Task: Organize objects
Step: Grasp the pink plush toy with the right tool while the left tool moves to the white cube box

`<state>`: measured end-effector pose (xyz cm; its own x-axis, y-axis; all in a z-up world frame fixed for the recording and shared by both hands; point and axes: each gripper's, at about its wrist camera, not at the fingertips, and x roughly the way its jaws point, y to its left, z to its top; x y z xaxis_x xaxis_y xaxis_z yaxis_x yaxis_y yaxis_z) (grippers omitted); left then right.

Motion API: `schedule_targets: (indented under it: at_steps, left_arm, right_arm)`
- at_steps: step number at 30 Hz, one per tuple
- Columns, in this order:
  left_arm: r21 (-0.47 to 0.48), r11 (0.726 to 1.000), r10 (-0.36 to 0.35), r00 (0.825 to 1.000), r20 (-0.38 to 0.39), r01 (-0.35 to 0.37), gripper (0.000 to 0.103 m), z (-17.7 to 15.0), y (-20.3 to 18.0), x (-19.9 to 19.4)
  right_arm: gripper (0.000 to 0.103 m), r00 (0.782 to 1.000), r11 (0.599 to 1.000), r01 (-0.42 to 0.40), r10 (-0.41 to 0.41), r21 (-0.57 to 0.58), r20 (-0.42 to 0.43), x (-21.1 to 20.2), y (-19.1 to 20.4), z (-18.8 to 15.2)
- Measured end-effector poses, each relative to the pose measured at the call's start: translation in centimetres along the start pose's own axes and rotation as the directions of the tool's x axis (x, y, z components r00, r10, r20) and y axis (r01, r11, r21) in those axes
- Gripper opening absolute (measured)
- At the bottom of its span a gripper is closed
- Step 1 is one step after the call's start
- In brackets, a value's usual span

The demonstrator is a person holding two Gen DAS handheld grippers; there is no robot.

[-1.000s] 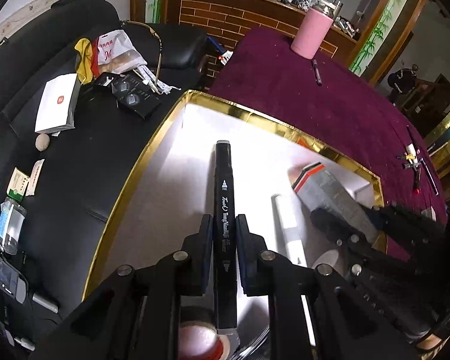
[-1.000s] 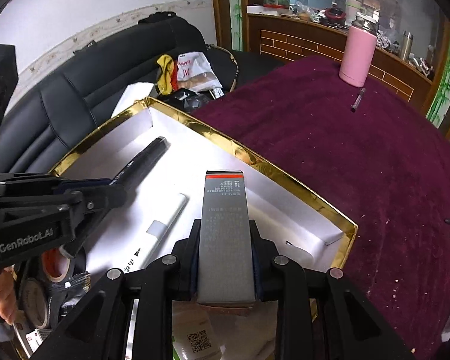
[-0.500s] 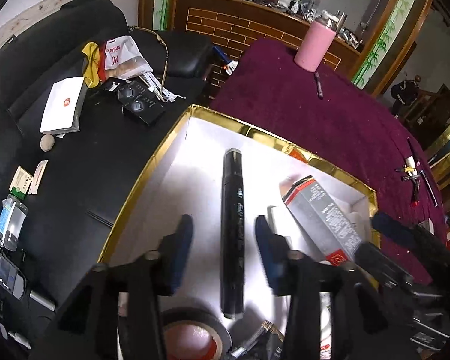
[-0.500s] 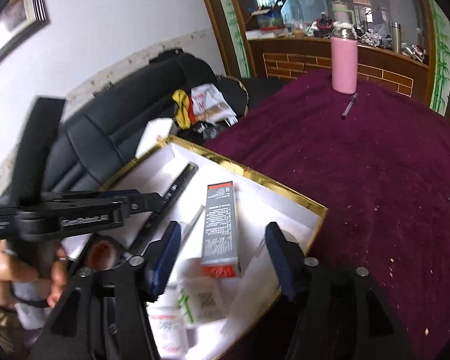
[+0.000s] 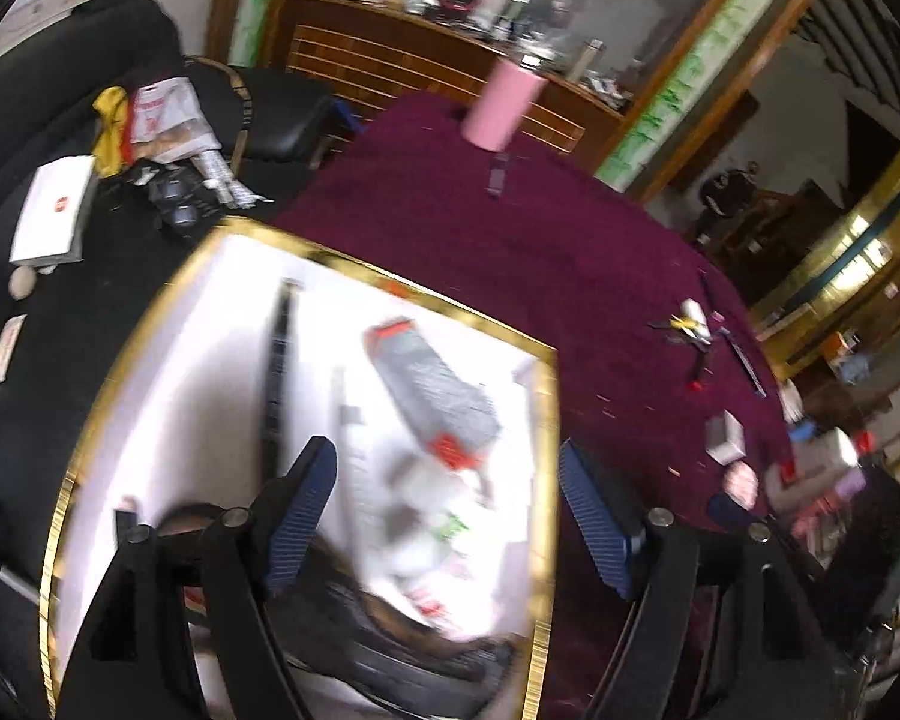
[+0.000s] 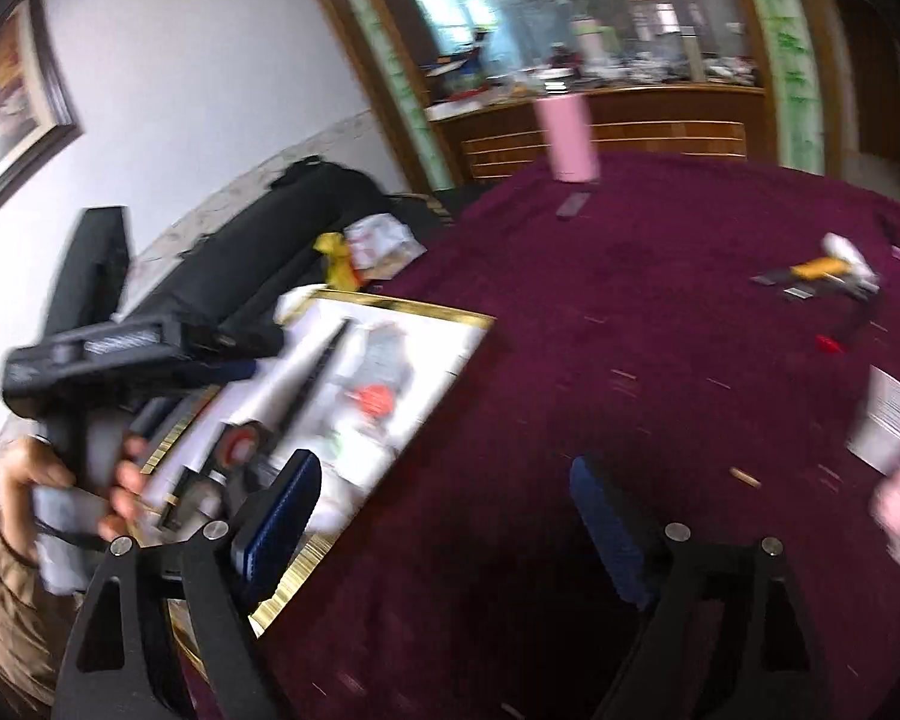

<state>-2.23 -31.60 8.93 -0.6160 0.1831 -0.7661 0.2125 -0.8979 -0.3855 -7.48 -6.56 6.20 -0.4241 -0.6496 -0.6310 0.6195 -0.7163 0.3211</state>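
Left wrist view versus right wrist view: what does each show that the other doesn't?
Left wrist only: the white box on the black sofa.
Right wrist only: the left gripper seen from outside, a hand holding it, and a framed picture.
Both: the gold-rimmed box, black marker, grey carton, pink bottle.

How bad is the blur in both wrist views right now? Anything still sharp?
Left wrist: the gold-rimmed box and the grey carton in it are motion-smeared, worst low in the frame; the left claw, jaws opening, stays sharp. Right wrist: heavier streaking across the maroon tablecloth and pink bottle; only the right claw, jaws opening, is crisp.
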Motion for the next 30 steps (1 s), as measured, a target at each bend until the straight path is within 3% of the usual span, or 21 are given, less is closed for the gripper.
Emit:
schedule_targets:
  at_steps: [4, 8, 12, 16, 21, 24, 26, 27, 28, 30]
  left_arm:
    - [0.06, 0.997, -0.056, 0.998, -0.012, 0.057, 0.076, -0.8, -3.8, -0.2]
    - [0.138, 0.988, -0.072, 0.997, -0.028, 0.075, 0.077, -2.0, -7.2, -0.5]
    - [0.193, 0.976, -0.085, 0.991, -0.105, 0.104, 0.084, -3.3, -10.1, 0.4]
    - [0.225, 0.967, -0.087, 0.982, -0.166, 0.124, 0.084, -4.2, -12.2, 1.7]
    - [0.258, 0.957, -0.075, 0.973, -0.217, 0.131, 0.085, -4.8, -14.5, 3.3]
    - [0.271, 0.953, -0.064, 0.967, -0.247, 0.133, 0.085, -4.9, -15.9, 4.4]
    - [0.292, 0.948, -0.05, 0.964, -0.262, 0.129, 0.085, -4.8, -17.1, 5.3]
    - [0.301, 0.946, -0.042, 0.964, -0.262, 0.123, 0.085, -4.7, -17.6, 5.6]
    - [0.315, 0.942, -0.036, 0.966, -0.255, 0.119, 0.085, -4.6, -18.5, 6.2]
    - [0.328, 0.935, -0.048, 0.965, -0.256, 0.133, 0.085, -4.4, -20.0, 7.2]
  right_arm:
    - [0.089, 0.981, 0.978, 0.192, -0.192, 0.084, -0.007, -2.5, -4.7, -1.0]
    - [0.089, 0.943, 0.922, 0.331, -0.333, 0.202, -0.024, -4.8, -10.4, -1.7]
    - [0.089, 0.926, 0.87, 0.373, -0.37, 0.322, -0.074, -6.5, -15.3, -2.0]
    - [0.089, 0.891, 0.831, 0.449, -0.441, 0.328, -0.103, -6.7, -17.9, -1.4]
    - [0.089, 0.869, 0.796, 0.493, -0.465, 0.35, -0.168, -4.6, -21.0, -1.4]
    - [0.088, 0.868, 0.796, 0.495, -0.465, 0.347, -0.172, -3.3, -21.6, -1.8]
    - [0.08, 0.846, 0.796, 0.533, -0.505, 0.286, -0.172, -3.0, -21.1, -1.9]
    - [0.062, 0.836, 0.797, 0.549, -0.521, 0.254, -0.173, -2.8, -20.8, -1.8]
    - [0.044, 0.84, 0.806, 0.543, -0.517, 0.236, -0.167, -3.0, -20.6, -1.8]
    - [0.041, 0.852, 0.819, 0.523, -0.496, 0.238, -0.165, -3.3, -20.9, -2.0]
